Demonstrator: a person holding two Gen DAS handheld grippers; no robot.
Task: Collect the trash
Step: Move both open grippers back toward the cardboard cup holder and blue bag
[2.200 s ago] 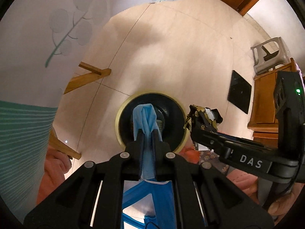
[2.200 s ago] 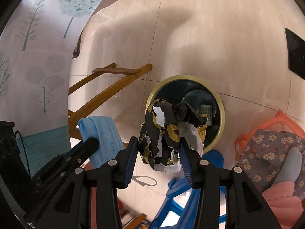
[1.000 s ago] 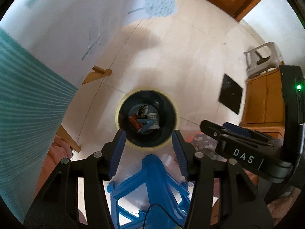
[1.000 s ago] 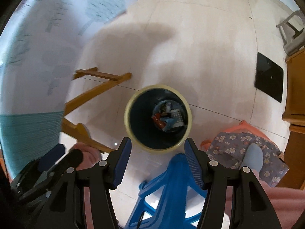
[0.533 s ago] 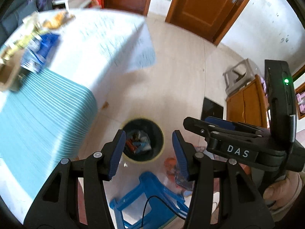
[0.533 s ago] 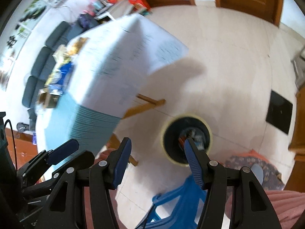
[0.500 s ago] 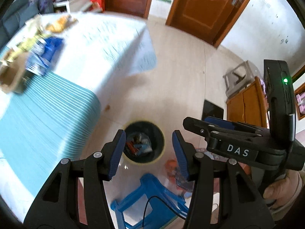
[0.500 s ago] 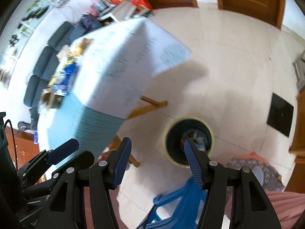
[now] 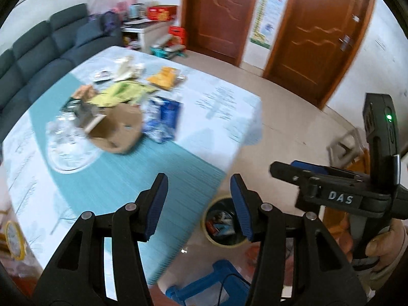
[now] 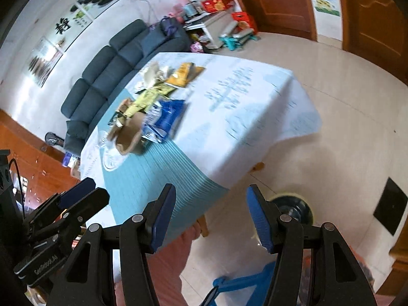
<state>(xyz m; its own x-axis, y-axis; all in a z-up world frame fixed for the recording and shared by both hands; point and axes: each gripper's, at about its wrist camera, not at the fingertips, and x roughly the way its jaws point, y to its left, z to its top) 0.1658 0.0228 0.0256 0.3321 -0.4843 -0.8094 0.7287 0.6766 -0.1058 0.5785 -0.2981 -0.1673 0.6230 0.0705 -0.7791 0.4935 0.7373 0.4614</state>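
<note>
Right gripper (image 9: pixel 285 170) reads "DAS" (white letters); wall poster (image 10: pixel 61 26) shows "静".

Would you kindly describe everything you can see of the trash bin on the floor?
The trash bin is round, dark inside, with a pale yellow rim. It stands upright and open-topped on the tiled floor beside the table's corner, near a blue plastic stool. Inside lie crumpled wrappers, red and blue among them. In the right wrist view the fingers hide most of it; only its rim and part of its dark interior show. Nothing grips it.
</note>
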